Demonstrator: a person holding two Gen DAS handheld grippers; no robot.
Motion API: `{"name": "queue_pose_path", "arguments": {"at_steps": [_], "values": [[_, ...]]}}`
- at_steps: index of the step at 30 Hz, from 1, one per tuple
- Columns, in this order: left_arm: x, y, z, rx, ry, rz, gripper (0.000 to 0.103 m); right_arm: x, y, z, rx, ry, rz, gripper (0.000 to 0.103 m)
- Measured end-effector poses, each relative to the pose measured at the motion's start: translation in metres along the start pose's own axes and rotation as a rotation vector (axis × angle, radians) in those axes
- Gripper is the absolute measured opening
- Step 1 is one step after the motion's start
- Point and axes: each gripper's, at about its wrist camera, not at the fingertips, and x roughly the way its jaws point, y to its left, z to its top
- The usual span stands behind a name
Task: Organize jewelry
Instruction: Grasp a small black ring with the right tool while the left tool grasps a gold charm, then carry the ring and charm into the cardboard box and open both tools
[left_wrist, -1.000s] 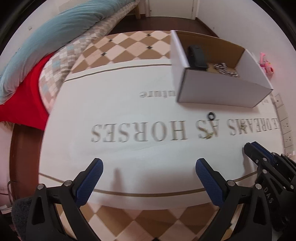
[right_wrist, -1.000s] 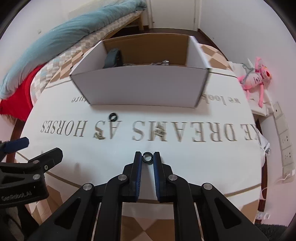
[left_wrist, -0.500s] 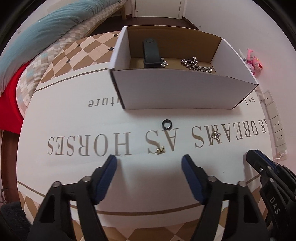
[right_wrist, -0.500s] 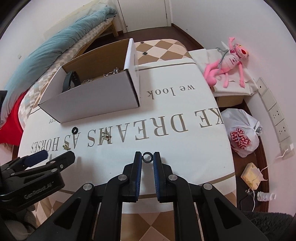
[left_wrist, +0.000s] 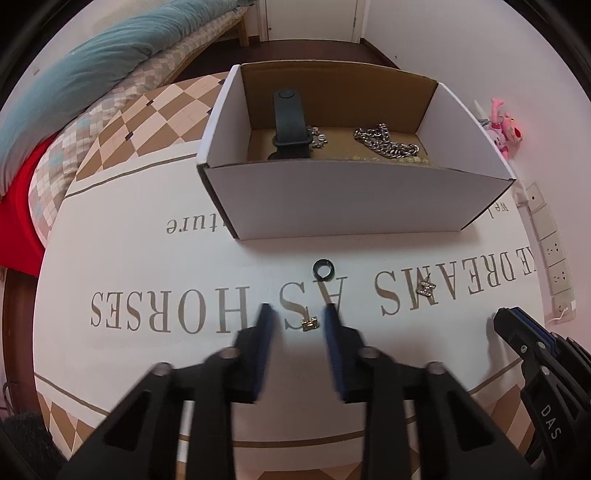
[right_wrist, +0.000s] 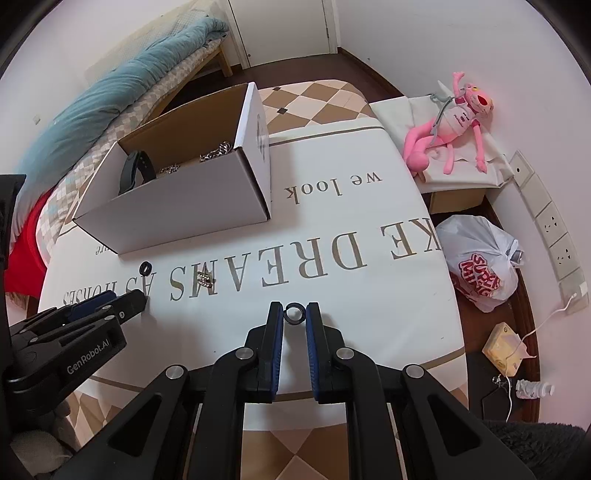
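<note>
Three small pieces lie loose on the lettered white tablecloth (left_wrist: 147, 240) in front of the cardboard box (left_wrist: 351, 199): a gold charm (left_wrist: 309, 325), a black ring (left_wrist: 323, 268) and a sparkly earring (left_wrist: 425, 288). The left gripper (left_wrist: 297, 314) is spread partway, its blue pads either side of the gold charm, which sits dead ahead between the fingertips and apart from both. It is blurred, so contact with the cloth cannot be told. The charm's long axis runs roughly across the gap, so closing should catch it end to end. The right gripper (right_wrist: 294, 312) pinches a second black ring (right_wrist: 294, 314) at its tips, well right of the box. A black wristband (left_wrist: 290, 118) and a silver chain (left_wrist: 386, 142) lie inside the box.
</note>
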Motion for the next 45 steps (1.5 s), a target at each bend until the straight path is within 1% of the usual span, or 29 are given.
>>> {"name": "queue_pose_path", "arguments": {"at_steps": [3, 11, 15, 18, 21, 23, 25, 28, 31, 34, 35, 37, 39, 40, 41, 42, 43, 45], "values": [[0.000, 0.000, 0.000, 0.002, -0.003, -0.012, 0.006, 0.000, -0.001, 0.001, 0.004, -0.001, 0.001, 0.013], [-0.006, 0.001, -0.008, -0.010, 0.001, -0.044, 0.006, -0.011, -0.001, 0.005, 0.010, -0.027, 0.013, 0.013], [-0.030, 0.005, -0.011, -0.024, -0.015, -0.089, 0.006, -0.024, -0.001, 0.010, 0.022, -0.047, 0.036, 0.013], [-0.055, 0.007, -0.004, -0.029, -0.044, -0.129, 0.006, -0.040, 0.002, 0.020, 0.030, -0.073, 0.077, 0.013], [-0.079, 0.011, 0.018, -0.033, -0.069, -0.181, 0.006, -0.053, 0.009, 0.038, 0.017, -0.103, 0.115, 0.013], [-0.091, 0.013, 0.041, -0.029, -0.082, -0.200, 0.006, -0.061, 0.015, 0.059, 0.003, -0.121, 0.143, 0.013], [-0.097, 0.013, 0.063, -0.017, -0.102, -0.192, 0.006, -0.064, 0.023, 0.080, -0.028, -0.132, 0.153, 0.013], [-0.093, 0.016, 0.101, 0.014, -0.110, -0.150, 0.006, -0.060, 0.036, 0.115, -0.077, -0.133, 0.154, 0.013], [-0.082, 0.021, 0.129, 0.022, -0.089, -0.143, 0.006, -0.044, 0.050, 0.149, -0.131, -0.095, 0.139, 0.013], [-0.073, 0.024, 0.149, 0.021, -0.059, -0.132, 0.008, -0.024, 0.061, 0.171, -0.166, -0.030, 0.120, 0.013], [-0.069, 0.025, 0.155, 0.019, -0.042, -0.134, 0.009, -0.016, 0.063, 0.178, -0.168, 0.001, 0.126, 0.013], [-0.062, 0.026, 0.164, 0.014, -0.015, -0.124, 0.014, -0.003, 0.065, 0.187, -0.153, 0.047, 0.123, 0.014], [-0.059, 0.027, 0.168, 0.010, -0.006, -0.098, 0.031, 0.006, 0.064, 0.192, -0.145, 0.082, 0.108, 0.014], [-0.060, 0.028, 0.170, 0.009, -0.012, -0.078, 0.052, 0.008, 0.064, 0.193, -0.143, 0.088, 0.107, 0.015], [-0.061, 0.029, 0.170, 0.005, -0.023, -0.064, 0.069, 0.008, 0.064, 0.193, -0.142, 0.090, 0.101, 0.017], [-0.063, 0.032, 0.171, -0.002, -0.037, -0.054, 0.074, 0.009, 0.065, 0.194, -0.146, 0.090, 0.092, 0.023], [-0.063, 0.034, 0.170, -0.008, -0.040, -0.045, 0.076, 0.008, 0.065, 0.194, -0.150, 0.086, 0.082, 0.027], [-0.063, 0.038, 0.170, -0.019, -0.036, -0.024, 0.081, 0.007, 0.064, 0.194, -0.152, 0.082, 0.076, 0.030]]}}
